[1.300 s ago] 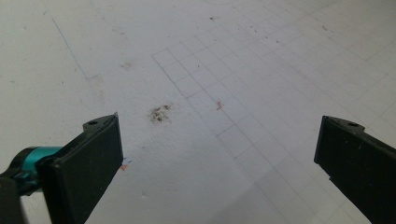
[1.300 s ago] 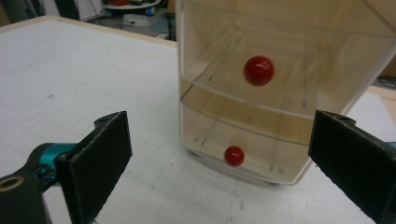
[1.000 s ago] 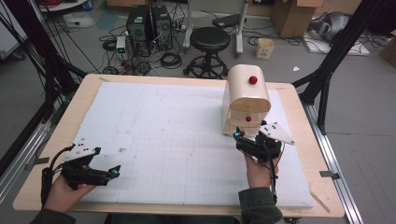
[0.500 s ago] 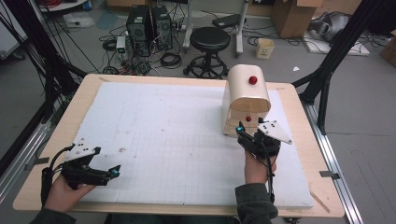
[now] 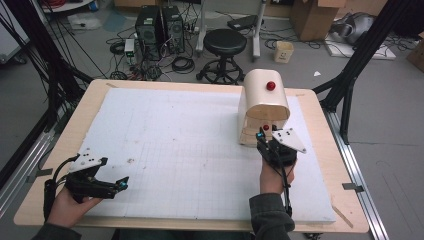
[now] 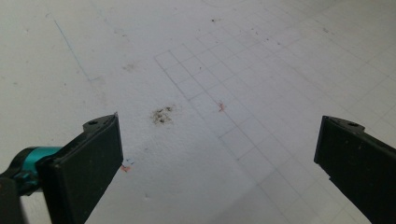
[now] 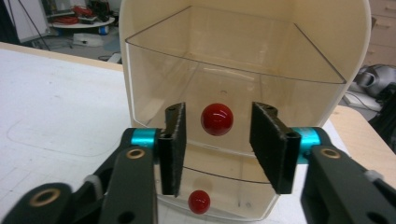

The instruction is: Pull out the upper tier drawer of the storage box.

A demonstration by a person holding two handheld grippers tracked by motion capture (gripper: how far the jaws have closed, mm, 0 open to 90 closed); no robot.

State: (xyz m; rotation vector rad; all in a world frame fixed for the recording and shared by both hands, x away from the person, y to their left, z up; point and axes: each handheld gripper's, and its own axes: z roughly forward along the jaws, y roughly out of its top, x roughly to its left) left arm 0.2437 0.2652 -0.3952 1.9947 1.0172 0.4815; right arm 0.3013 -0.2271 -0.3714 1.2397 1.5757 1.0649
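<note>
My worktop (image 5: pixel 60 150) is a pale wooden slab, and nearly all of it is covered by a white gridded mat (image 5: pixel 175 145) with a few faint smudges and a small dark stain near my left side. Toward the far right of that mat stands the cream drawer cabinet (image 5: pixel 263 102) with an arched top; a red knob (image 5: pixel 270 85) sits on its curved upper face. From my right tongs' view the cabinet's front faces me: a clear upper drawer (image 7: pixel 233 88) with its round red knob (image 7: pixel 216 119), and under it a lower drawer carrying a smaller-looking red knob (image 7: pixel 199 201). Both drawers look see-through, and I can make out nothing inside them. My right hand (image 5: pixel 272 175) holds the right tongs (image 5: pixel 264 139) just in front of the cabinet, at its near face. Those tongs (image 7: pixel 219 140) are parted, one black pad on each side of the upper drawer's knob, with a gap showing between each pad and the red ball; I cannot tell how close to the knob they reach in depth. My left hand (image 5: pixel 70 202) rests at the near left corner of the worktop, well apart from the cabinet, holding the left tongs (image 5: pixel 120 184) low over the mat. The left tongs (image 6: pixel 219 154) are spread wide with bare mat between the pads, the dark stain (image 6: pixel 162 115) lying just ahead of them.
</note>
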